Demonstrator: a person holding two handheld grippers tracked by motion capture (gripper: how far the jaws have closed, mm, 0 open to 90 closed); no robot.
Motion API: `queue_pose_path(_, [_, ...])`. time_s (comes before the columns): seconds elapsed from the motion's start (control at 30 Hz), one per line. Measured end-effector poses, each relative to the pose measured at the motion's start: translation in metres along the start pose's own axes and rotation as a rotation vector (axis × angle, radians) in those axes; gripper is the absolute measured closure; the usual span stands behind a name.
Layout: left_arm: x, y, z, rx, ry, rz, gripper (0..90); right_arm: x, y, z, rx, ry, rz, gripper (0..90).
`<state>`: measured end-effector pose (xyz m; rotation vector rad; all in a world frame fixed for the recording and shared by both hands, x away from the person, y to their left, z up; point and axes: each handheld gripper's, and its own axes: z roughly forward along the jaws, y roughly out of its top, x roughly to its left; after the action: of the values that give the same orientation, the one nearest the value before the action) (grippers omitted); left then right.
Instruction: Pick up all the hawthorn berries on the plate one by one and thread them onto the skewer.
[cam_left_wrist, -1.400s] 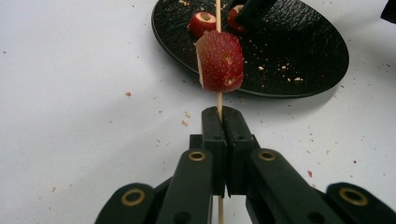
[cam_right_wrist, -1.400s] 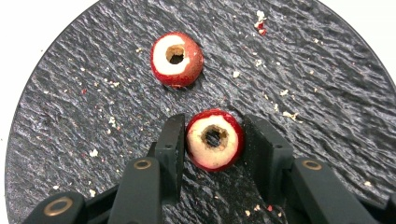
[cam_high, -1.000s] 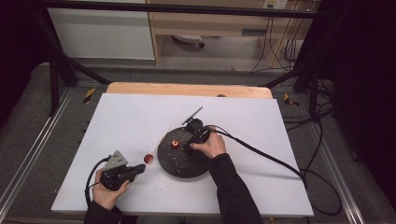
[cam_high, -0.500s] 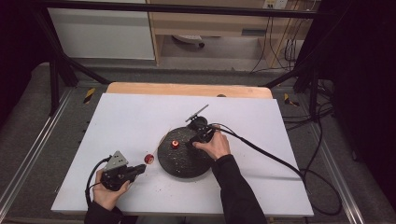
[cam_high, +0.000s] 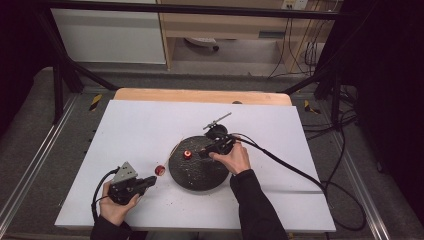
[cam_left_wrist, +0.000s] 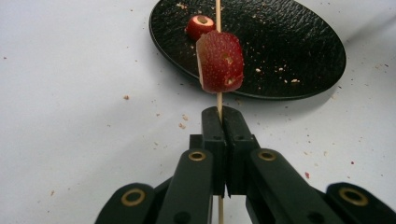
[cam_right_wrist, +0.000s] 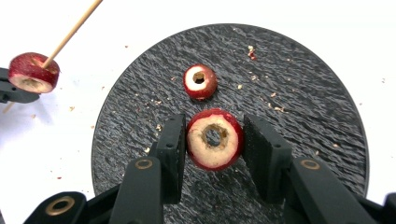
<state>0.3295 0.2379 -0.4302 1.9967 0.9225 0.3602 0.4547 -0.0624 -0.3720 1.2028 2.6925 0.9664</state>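
Left gripper view: skewer (cam_left_wrist: 218, 14) points toward plate (cam_left_wrist: 299, 46).

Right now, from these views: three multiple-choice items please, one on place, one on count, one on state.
1. Where does the loose cored red fruit slice lie?
A. on the round black textured plate
B. on the white table
C. on the skewer

2. How many slices sit on the thin wooden skewer?
A. none
B. one
C. three

3. The right gripper is:
A. open, bare
B. shut on the skewer
C. shut on a cored red fruit slice

Key: 1 A, it rests on the plate. 2 B, one skewered slice. 3 C, jaws press both sides.
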Motion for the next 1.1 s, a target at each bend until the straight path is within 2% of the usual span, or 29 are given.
queue_pose_path(0.43, [-0.003, 0.001, 0.001, -0.003, 0.001, 0.009, 88.6, -0.007, -0.031, -0.019, -0.172, 0.046, 0.072, 61.6])
queue_pose_path(0.53, [-0.004, 0.001, 0.002, -0.001, 0.002, 0.013, 88.6, -0.01, -0.04, -0.02, -0.22, 0.079, 0.094, 61.6])
queue_pose_path(0.6, [-0.005, 0.001, 0.002, -0.002, 0.001, 0.014, 88.6, -0.01, -0.045, -0.019, -0.237, 0.075, 0.101, 61.6])
queue_pose_path(0.7, [-0.006, 0.002, 0.003, -0.003, 0.002, 0.016, 88.5, -0.011, -0.055, -0.018, -0.282, 0.1, 0.13, 61.6])
queue_pose_path(1.1, [-0.014, 0.005, 0.008, -0.004, -0.004, 0.021, 88.5, -0.016, -0.089, -0.012, -0.486, 0.145, 0.271, 61.7])
